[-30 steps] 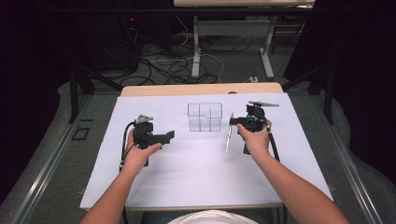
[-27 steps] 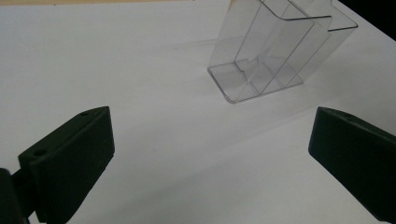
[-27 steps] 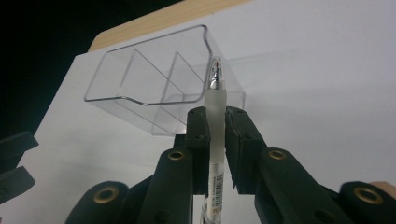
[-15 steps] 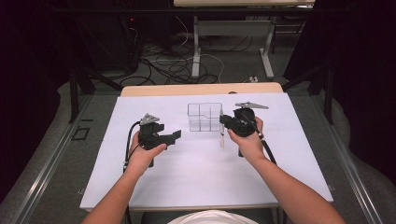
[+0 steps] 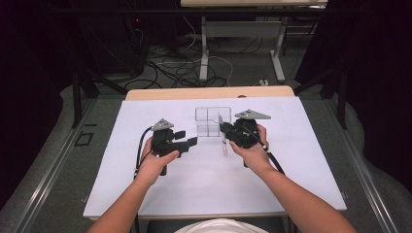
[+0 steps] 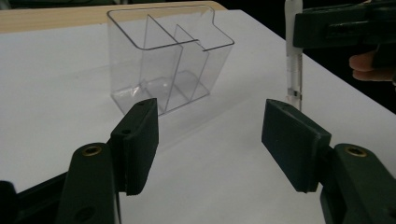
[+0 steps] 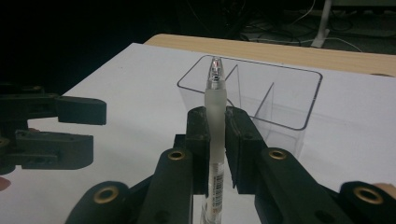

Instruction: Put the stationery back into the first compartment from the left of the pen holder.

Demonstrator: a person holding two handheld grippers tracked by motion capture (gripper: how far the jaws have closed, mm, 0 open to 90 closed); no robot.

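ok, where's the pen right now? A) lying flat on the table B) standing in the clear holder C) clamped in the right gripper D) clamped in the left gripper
C: the right gripper has its jaws shut on the pen, which stands upright in front of the clear holder, not in it; nothing sits between the left gripper's jaws.

A wooden counter (image 5: 160, 93) stands at the middle of the frame, its pale edge showing along the top. A white sheet (image 5: 194, 179) covers nearly all of it, reaching down to the lower edge. Directly on the sheet, just above the centre, stands a clear plastic organizer (image 5: 213, 121), upright, with inner walls dividing it into compartments.
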